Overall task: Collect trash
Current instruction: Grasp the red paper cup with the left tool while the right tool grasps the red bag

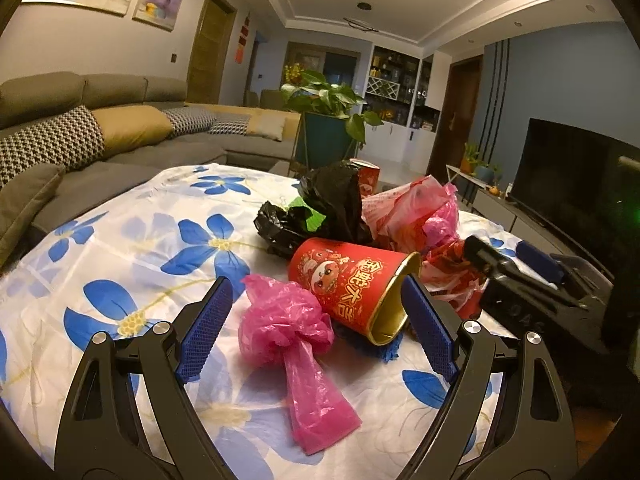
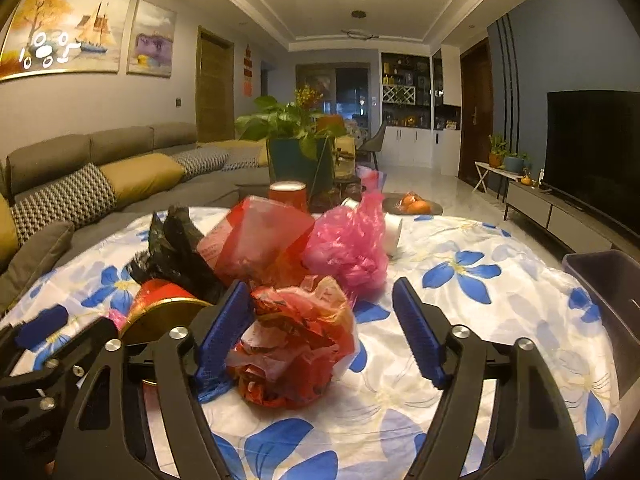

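Between the gaping right gripper (image 2: 320, 330) pads, crumpled red wrapper (image 2: 296, 344) is sitting: light, soft; pinching mid-bulk advised; left gripper (image 1: 316, 328) likewise gaping at nine o'clock

Thin, crinkled pink plastic bag (image 1: 286, 328) beside a glossy printed paper cup (image 1: 352, 284) with shiny gold lining. Smooth floral cloth (image 1: 160, 248) covers the worktop; textured blue pads (image 1: 206, 326) line matt black fingers.

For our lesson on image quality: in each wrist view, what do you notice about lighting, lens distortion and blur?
Left wrist view: dim warm room light, fisheye bending of the ceiling lines and dark corners; the red paper cup and pink bag look sharp. Right wrist view: same curved distortion, a bright reflection streak over the paintings; the black bag looks slightly smeared, the crumpled red wrapper clearer.
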`<state>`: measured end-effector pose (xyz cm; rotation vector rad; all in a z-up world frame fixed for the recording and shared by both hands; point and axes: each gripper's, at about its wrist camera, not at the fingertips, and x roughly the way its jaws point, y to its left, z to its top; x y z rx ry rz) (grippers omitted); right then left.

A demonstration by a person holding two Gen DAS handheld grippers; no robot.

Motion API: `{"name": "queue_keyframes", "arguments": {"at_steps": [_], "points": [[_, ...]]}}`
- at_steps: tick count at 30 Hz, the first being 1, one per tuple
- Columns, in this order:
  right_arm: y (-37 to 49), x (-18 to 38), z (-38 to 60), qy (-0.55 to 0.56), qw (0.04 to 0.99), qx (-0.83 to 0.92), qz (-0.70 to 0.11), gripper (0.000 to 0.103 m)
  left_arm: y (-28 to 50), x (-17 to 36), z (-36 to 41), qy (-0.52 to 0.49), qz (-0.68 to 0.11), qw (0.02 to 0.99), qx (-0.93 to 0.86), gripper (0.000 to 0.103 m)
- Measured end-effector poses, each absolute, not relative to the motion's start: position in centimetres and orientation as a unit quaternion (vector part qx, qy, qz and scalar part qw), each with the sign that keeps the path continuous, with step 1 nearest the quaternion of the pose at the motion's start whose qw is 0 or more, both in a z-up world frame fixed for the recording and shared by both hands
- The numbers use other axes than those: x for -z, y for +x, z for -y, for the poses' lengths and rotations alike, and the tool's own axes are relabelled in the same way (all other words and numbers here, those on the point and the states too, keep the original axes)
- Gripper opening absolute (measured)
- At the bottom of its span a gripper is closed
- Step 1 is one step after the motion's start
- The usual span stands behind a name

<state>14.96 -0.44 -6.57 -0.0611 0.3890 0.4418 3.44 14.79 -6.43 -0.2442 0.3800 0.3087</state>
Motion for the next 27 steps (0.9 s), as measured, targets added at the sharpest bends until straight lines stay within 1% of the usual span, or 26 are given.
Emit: {"name": "queue_keyframes", "arguments": {"at_steps": [5,8,10,11,12,13,14,17,18,23,25,26,27], "points": [[15.5,7.3,0.2,-0.032,0.954,-0.217,-0.204,0.062,3.6,6.6,-15.1,-0.127,-0.189,0.962,-0.15,0.084],[15.7,7.5,0.1,-0.035,0.952,-0.222,-0.209,0.047,3.7,6.7,-14.9,-0.122,-0.192,0.963,-0.146,0.084],[15.8,7.7,-0.1,-0.039,0.949,-0.229,-0.215,0.031,4.0,6.7,-14.7,-0.119,-0.195,0.963,-0.145,0.084],[15.9,7.8,-0.1,-0.04,0.947,-0.233,-0.218,0.027,4.1,6.7,-14.6,-0.117,-0.196,0.963,-0.144,0.084],[16.0,7.9,-0.2,-0.041,0.946,-0.235,-0.22,0.019,4.2,6.7,-14.6,-0.116,-0.197,0.963,-0.143,0.084],[16.0,7.8,-0.2,-0.041,0.946,-0.236,-0.22,0.016,4.3,6.7,-14.5,-0.115,-0.198,0.963,-0.142,0.082],[16.0,7.8,-0.2,-0.039,0.945,-0.237,-0.22,0.015,4.5,6.6,-14.5,-0.115,-0.201,0.963,-0.141,0.081],[15.8,7.4,0.5,-0.024,0.946,-0.24,-0.216,0.009,5.1,6.6,-14.3,-0.111,-0.211,0.961,-0.138,0.075],[15.7,7.2,0.7,-0.02,0.947,-0.24,-0.214,0.004,5.4,6.6,-14.2,-0.109,-0.214,0.961,-0.137,0.071],[14.3,6.3,2.6,0.001,0.952,-0.236,-0.197,0.003,6.4,6.8,-13.5,-0.089,-0.236,0.959,-0.133,0.056],[13.8,6.2,3.2,0.004,0.953,-0.234,-0.193,0.003,6.7,6.9,-13.5,-0.09,-0.241,0.957,-0.133,0.044],[13.6,6.2,3.5,0.005,0.953,-0.235,-0.192,0.003,6.7,6.8,-13.5,-0.091,-0.241,0.957,-0.132,0.04],[13.3,6.1,3.9,0.008,0.953,-0.234,-0.191,0.003,6.6,6.8,-13.5,-0.09,-0.241,0.957,-0.132,0.032]]}}
